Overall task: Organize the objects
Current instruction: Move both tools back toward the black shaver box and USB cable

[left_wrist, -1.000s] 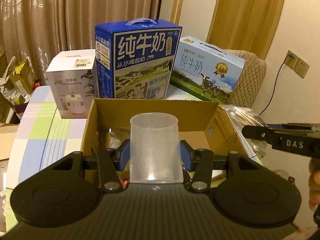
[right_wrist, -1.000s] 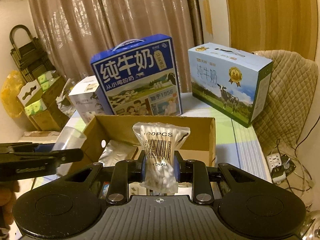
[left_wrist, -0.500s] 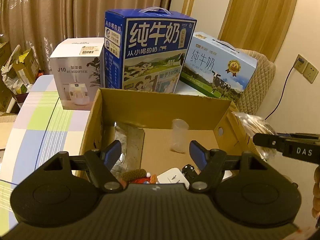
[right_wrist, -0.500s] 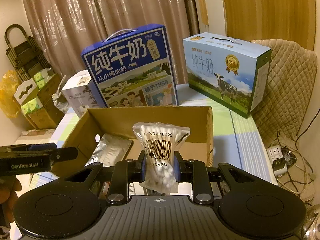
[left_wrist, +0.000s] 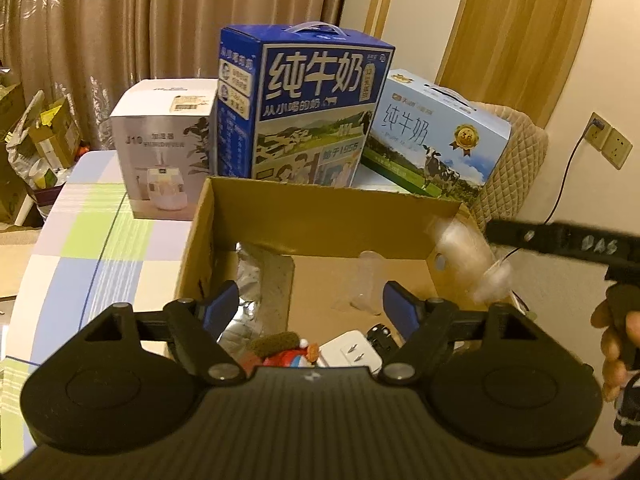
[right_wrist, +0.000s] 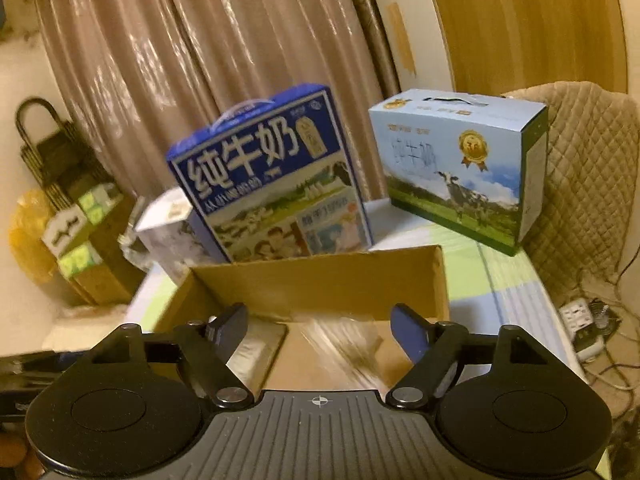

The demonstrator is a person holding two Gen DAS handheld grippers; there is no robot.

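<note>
I hold my left tongs [left_wrist: 310,306] apart and empty above the cardboard box [left_wrist: 320,216], whose clear cup [left_wrist: 366,284] stands upright near its far wall. My right tongs [right_wrist: 319,324] are likewise apart; the blurred cotton-swab bag [left_wrist: 468,258] appears mid-drop at the box's right edge, destined inside.

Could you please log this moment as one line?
left tool open | right tool open | swab bag mid-drop, blurred | cup in carton

Pale plastic bag of cotton swabs [left_wrist: 468,256] motion-blurred beside brown cardboard box's [left_wrist: 320,216] right wall; in right wrist view, mere streak [right_wrist: 340,344]. Clear plastic cup [left_wrist: 368,280] faint.
</note>
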